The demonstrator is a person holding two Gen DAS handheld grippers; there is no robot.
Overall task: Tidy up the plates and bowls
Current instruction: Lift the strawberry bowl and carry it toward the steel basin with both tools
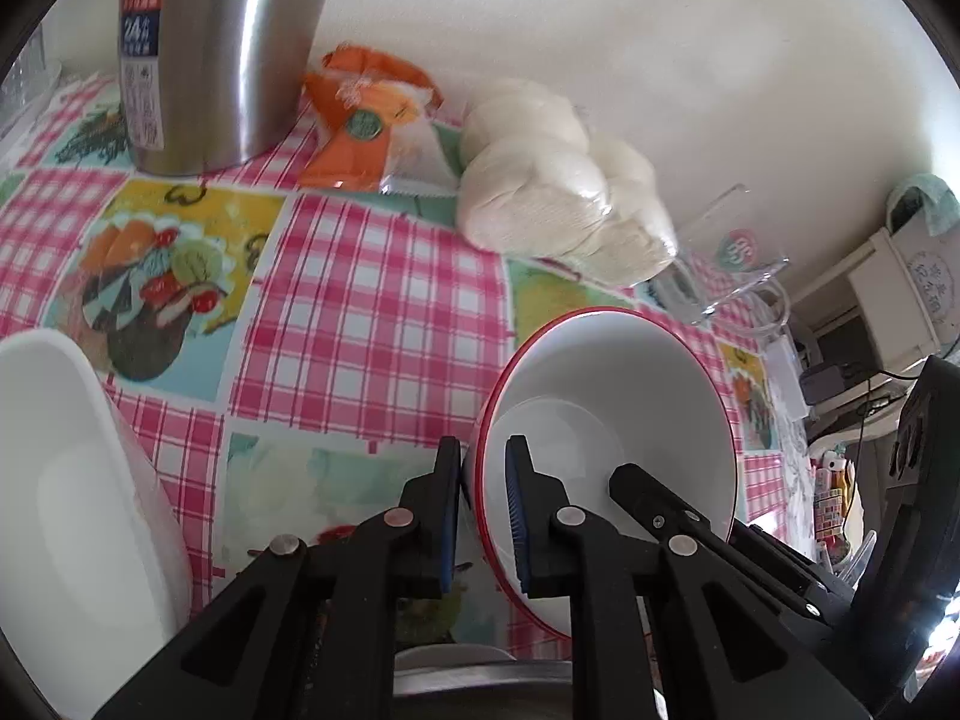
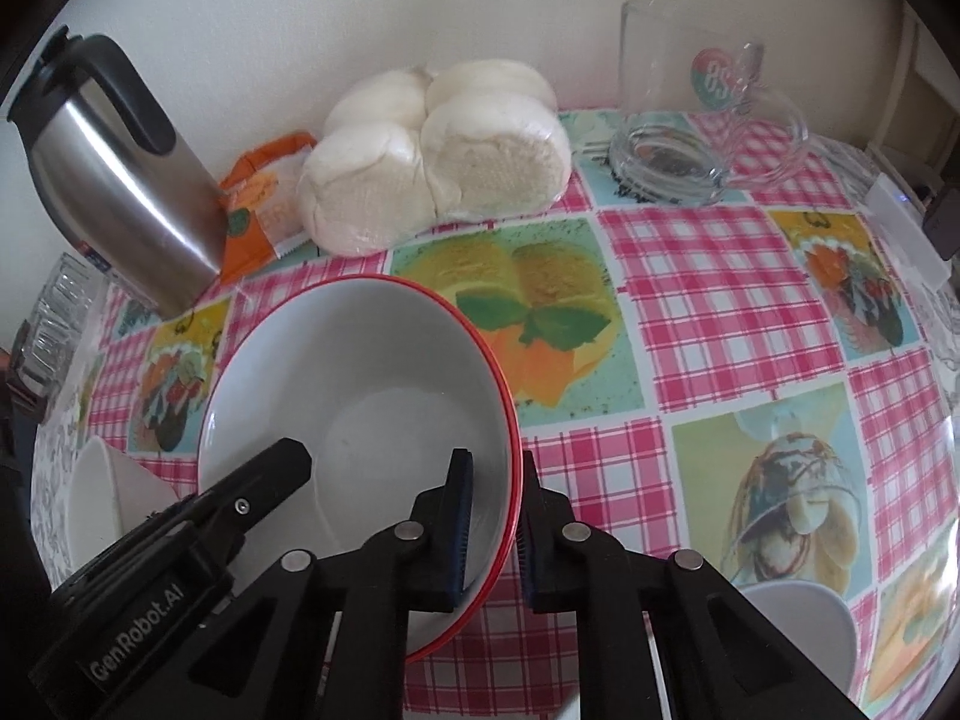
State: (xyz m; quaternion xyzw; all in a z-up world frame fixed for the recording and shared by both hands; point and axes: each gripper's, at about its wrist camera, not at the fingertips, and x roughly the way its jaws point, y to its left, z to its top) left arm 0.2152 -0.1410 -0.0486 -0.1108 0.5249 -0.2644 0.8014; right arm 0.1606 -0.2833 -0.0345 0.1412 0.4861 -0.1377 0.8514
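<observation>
Both grippers clamp one red-rimmed bowl (image 2: 360, 396) — the left gripper (image 1: 483, 516) on its left rim, the right gripper (image 2: 495, 534) on its right rim. The bowl sits mid-table (image 2: 708, 300), tilted. A white bowl (image 1: 66, 480) stands just left of it — a flask (image 2: 114, 180) and buns (image 2: 432, 156) line the far edge.

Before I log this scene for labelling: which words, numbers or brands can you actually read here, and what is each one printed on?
"24": blue label on the steel flask; the smaller print below is too blurred to read.
"GenRobot.AI": side of the left gripper, seen from the right wrist.
"85": round badge on the glass mug, mirrored and uncertain.
Orange packet: round green seal, text unreadable.
White box at the far right: markings unreadable.
</observation>
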